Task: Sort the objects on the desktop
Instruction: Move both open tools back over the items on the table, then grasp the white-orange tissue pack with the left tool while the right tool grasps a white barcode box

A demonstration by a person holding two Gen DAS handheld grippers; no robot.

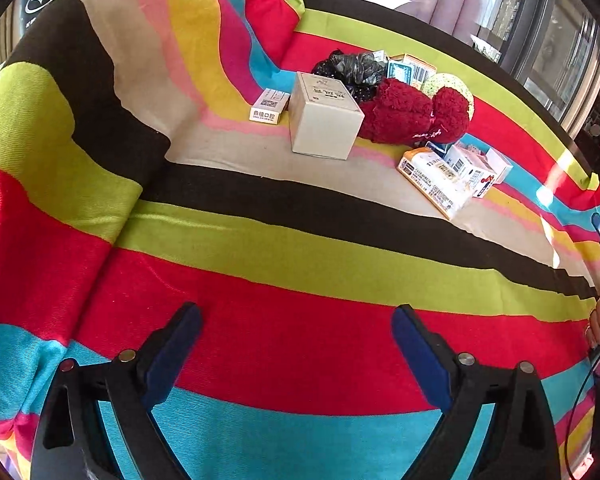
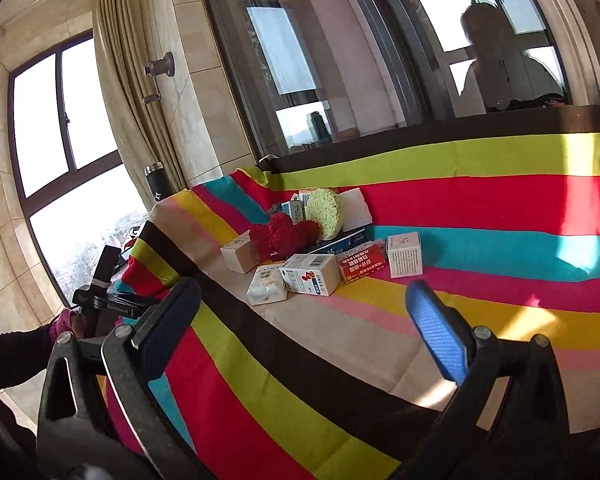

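The left gripper [image 1: 296,356] hovers low over the striped cloth [image 1: 260,272], its blue-padded jaws spread wide with nothing between them. The right gripper [image 2: 304,328] is likewise spread wide and empty, held above the same cloth's near edge and aimed toward the clutter; in its view the person's left hand [image 2: 66,326], in a pink-cuffed sleeve, grips the other tool's handle at the left.

Farther out, mid-cloth, the objects lie bunched together. Nearest the right gripper sit a tissue pack [image 2: 266,284] and a white-and-blue carton [image 2: 310,274], touching. Beside them lie one red-labelled box [image 2: 360,266] and one upright white box [image 2: 404,254]. One plain cardboard box [image 1: 324,116] stands left of a red plush toy [image 1: 412,114]. A small flat white box [image 1: 269,105] lies just beside the cardboard box. Behind the toy are one yellow-green sponge [image 2: 324,214] and a crumpled black plastic bag [image 1: 350,68]. Other small cartons farther back are too overlapped to count.
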